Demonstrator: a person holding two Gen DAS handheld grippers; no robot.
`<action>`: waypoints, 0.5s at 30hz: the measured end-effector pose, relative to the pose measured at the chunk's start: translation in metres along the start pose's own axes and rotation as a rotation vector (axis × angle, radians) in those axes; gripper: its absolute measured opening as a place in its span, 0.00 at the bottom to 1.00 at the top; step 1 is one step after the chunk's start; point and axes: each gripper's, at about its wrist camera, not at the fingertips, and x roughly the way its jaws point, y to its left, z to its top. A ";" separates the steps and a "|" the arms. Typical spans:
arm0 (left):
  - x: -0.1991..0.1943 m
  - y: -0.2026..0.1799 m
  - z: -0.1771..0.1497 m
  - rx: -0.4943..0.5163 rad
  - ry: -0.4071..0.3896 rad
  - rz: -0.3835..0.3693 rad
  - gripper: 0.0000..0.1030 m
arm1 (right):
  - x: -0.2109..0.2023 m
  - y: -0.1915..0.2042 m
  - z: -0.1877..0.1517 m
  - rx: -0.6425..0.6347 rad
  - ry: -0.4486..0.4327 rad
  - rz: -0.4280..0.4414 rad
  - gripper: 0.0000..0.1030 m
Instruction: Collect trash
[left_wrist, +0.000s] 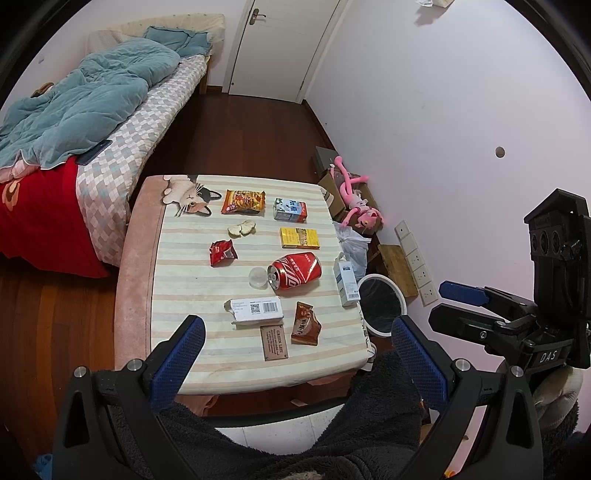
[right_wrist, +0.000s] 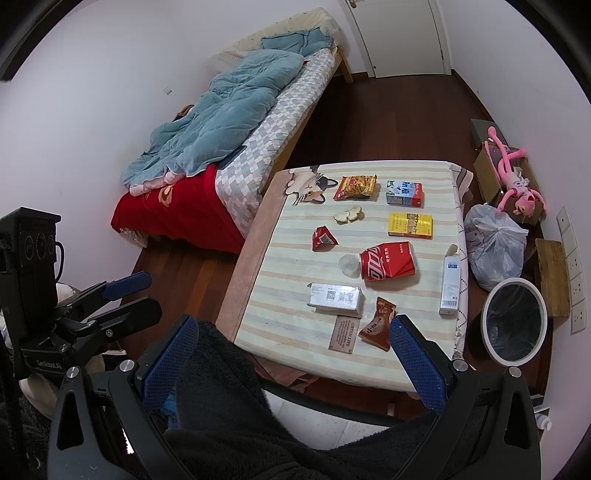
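A striped table (left_wrist: 207, 354) (right_wrist: 280, 325) holds trash: a crushed red cola can (left_wrist: 295, 270) (right_wrist: 388, 261), a white barcode box (left_wrist: 256, 309) (right_wrist: 335, 296), a brown wrapper (left_wrist: 305, 324) (right_wrist: 378, 325), a red wrapper (left_wrist: 222, 252) (right_wrist: 323, 238), an orange snack bag (left_wrist: 243, 201) (right_wrist: 355, 187), a yellow box (left_wrist: 298, 237) (right_wrist: 410, 224), a milk carton (left_wrist: 290, 209) (right_wrist: 403, 193) and a tall white box (left_wrist: 346, 282) (right_wrist: 451, 284). A white bin with a black liner (left_wrist: 380, 304) (right_wrist: 514, 319) stands right of the table. My left gripper (left_wrist: 295, 345) (right_wrist: 129, 293) and right gripper (right_wrist: 293, 343) (left_wrist: 456, 302) are open, empty, above the table's near edge.
A bed (left_wrist: 110, 147) (right_wrist: 236, 155) with a blue quilt stands left of the table. A tied plastic bag (right_wrist: 495, 245) (left_wrist: 351, 243), a pink plush toy (left_wrist: 356, 201) (right_wrist: 515, 184) and cardboard boxes lie along the right wall. A clear lid (left_wrist: 257, 277) lies by the can.
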 end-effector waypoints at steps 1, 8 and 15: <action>-0.001 0.001 0.000 0.000 0.001 -0.001 1.00 | 0.000 0.000 0.000 0.002 0.000 0.004 1.00; -0.002 0.003 0.001 0.001 0.000 -0.002 1.00 | 0.005 0.003 0.005 -0.003 0.004 0.007 1.00; -0.002 0.003 0.001 0.001 0.001 -0.003 1.00 | 0.001 0.000 0.006 -0.005 0.001 0.012 1.00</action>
